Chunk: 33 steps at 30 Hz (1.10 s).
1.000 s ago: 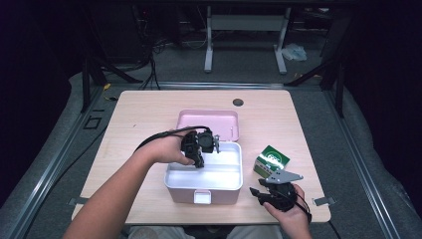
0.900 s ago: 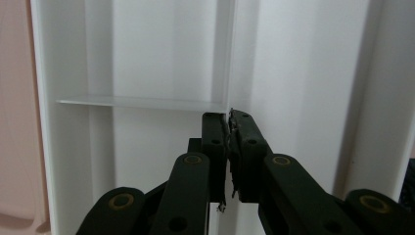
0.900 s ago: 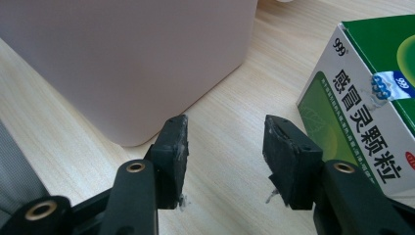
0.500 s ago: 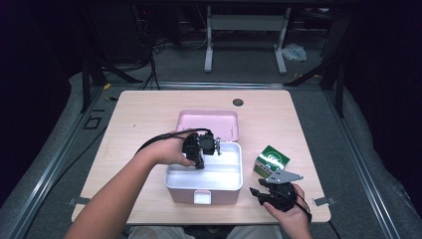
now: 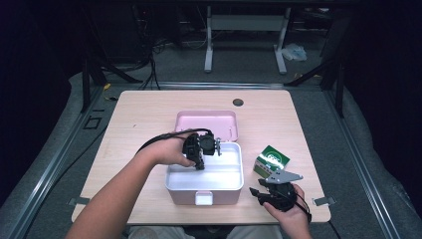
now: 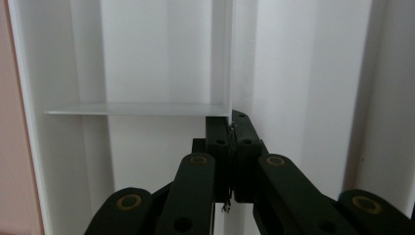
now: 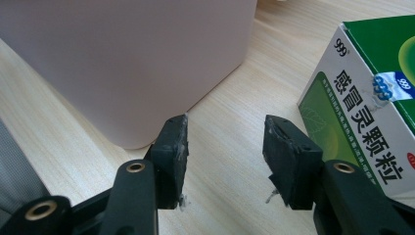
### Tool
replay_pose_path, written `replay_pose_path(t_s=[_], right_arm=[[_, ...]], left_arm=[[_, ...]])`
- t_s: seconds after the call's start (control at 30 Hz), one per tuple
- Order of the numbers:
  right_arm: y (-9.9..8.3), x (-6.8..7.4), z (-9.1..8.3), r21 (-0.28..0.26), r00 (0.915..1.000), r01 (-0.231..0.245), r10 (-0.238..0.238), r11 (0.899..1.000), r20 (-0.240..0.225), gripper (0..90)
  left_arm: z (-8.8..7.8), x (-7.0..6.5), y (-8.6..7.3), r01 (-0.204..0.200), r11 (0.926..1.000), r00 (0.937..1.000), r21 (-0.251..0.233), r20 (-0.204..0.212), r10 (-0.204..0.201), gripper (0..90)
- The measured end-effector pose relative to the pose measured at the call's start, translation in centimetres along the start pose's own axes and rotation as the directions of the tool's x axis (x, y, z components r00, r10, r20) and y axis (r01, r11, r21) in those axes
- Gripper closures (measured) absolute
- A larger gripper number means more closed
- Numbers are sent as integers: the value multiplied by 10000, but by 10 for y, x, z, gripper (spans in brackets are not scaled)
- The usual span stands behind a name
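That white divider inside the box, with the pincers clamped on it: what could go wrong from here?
The left gripper is shut on the thin white divider inside the pink box. A tug could lift or drag the light box across the table, or the thin divider could bend or slip free. The right gripper rests open on the table between the box and the green medicine carton; a careless move there could knock the carton toward the table edge.

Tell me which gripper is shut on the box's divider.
The left gripper, down inside the white box, pinches a thin divider. The right gripper rests open on the table beside the green carton.
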State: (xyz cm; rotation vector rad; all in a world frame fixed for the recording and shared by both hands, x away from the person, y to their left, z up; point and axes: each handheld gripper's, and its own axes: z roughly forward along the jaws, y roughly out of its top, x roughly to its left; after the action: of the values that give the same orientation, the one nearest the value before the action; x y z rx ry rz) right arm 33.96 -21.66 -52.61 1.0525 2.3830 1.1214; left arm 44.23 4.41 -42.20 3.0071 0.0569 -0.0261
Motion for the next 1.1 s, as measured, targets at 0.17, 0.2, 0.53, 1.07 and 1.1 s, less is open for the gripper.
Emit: replay_pose_path(t_s=[0.17,0.2,0.53,1.07,1.1], right_arm=[[0,0,1,-38,10000,-2,1,10000,-39,518],[0,0,1,-39,10000,8,-8,10000,-40,518],[0,0,1,-45,10000,8,-8,10000,-24,518],[0,-1,0,-77,10000,35,-35,10000,1,517],[0,-1,0,-74,10000,39,-39,10000,-1,518]], left_arm=[[0,2,0,-36,10000,10000,-53,82,36,886],[0,2,-1,-72,10000,9999,-63,80,72,886],[-1,3,0,-20,10000,10000,-12,66,21,890],[-7,3,0,28,10000,9999,-20,-97,-28,891],[-8,3,0,24,10000,9999,-27,-103,-25,891]])
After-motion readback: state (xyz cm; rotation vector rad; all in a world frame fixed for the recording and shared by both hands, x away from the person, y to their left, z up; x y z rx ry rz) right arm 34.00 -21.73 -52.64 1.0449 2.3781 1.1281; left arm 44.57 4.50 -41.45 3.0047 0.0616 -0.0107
